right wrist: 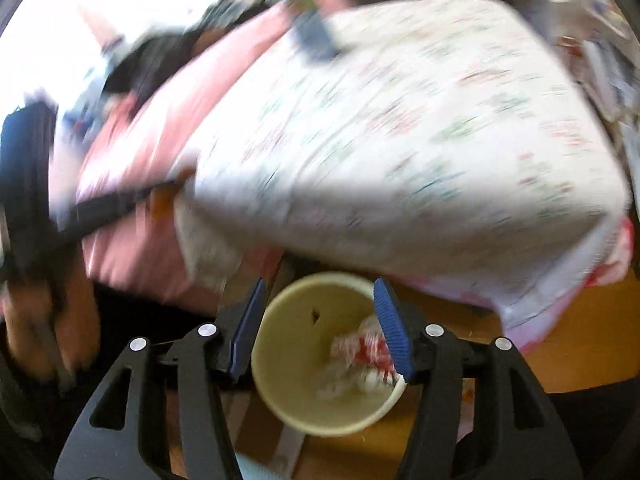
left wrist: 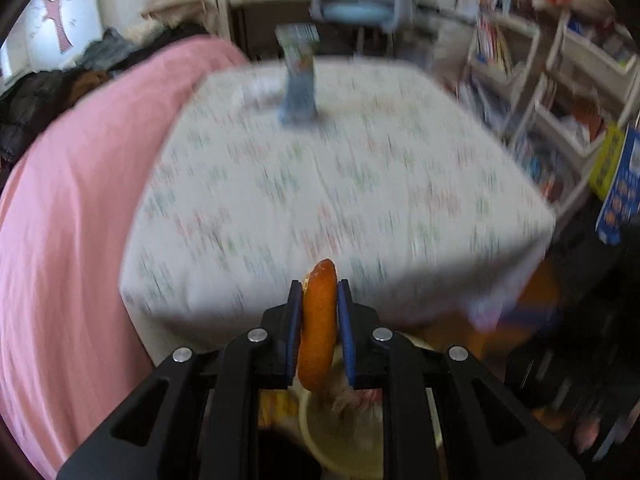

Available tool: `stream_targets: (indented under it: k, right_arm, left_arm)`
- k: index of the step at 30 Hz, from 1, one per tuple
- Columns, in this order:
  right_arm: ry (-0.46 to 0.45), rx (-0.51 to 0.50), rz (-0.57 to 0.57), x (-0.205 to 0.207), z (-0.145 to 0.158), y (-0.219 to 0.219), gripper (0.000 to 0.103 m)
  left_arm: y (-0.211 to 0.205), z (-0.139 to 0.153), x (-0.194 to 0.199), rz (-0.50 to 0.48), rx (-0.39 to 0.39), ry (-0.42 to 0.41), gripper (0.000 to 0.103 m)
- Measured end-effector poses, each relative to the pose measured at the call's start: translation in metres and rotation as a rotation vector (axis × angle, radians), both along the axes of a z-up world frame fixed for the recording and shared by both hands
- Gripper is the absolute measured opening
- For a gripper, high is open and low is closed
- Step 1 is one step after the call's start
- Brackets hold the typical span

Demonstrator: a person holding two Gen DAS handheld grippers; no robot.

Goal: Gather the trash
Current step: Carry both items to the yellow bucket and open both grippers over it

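Observation:
My left gripper (left wrist: 319, 284) is shut on a curled piece of orange peel (left wrist: 318, 320), which stands upright between the blue pads. It hangs just off the near edge of the cloth-covered table (left wrist: 360, 180), and the cream round bin (left wrist: 320, 440) sits below it. In the right wrist view, my right gripper (right wrist: 320, 284) stands open over the same bin (right wrist: 288, 360). A crumpled red-and-white wrapper (right wrist: 360, 356) lies inside the bin, and nothing is pressed between the pads. A black blurred shape with an orange tip (right wrist: 162, 200) at the left looks like the other gripper.
A blue carton (left wrist: 298, 76) stands at the far side of the table, with a pale object beside it. A pink-covered bed (left wrist: 72, 220) runs along the left. White shelves (left wrist: 560, 100) full of things stand on the right. The bin rests on a wooden floor (right wrist: 560, 340).

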State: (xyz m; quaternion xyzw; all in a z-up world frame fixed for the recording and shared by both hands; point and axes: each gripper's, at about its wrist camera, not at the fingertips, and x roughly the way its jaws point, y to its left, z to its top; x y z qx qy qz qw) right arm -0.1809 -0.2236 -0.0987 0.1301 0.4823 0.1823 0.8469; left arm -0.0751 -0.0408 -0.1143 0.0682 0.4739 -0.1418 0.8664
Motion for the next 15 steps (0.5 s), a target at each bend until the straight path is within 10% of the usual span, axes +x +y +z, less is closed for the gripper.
stream_targets:
  k: [7,12,15]
  right_arm:
    - [-0.062,0.063,-0.200,0.010,0.007,-0.040,0.059]
    - [-0.055,0.063,-0.234,0.016,0.005,-0.046,0.061]
    - [-0.065,0.050,-0.235,0.015,0.006,-0.045,0.062]
  left_arm:
    - [-0.036,-0.047,-0.039,-0.175,0.106,0.230,0.019]
    - [-0.036,-0.042,-0.040,-0.147,0.122,0.175,0.058]
    - [-0.024,-0.033,-0.032,-0.077,0.072,0.133,0.061]
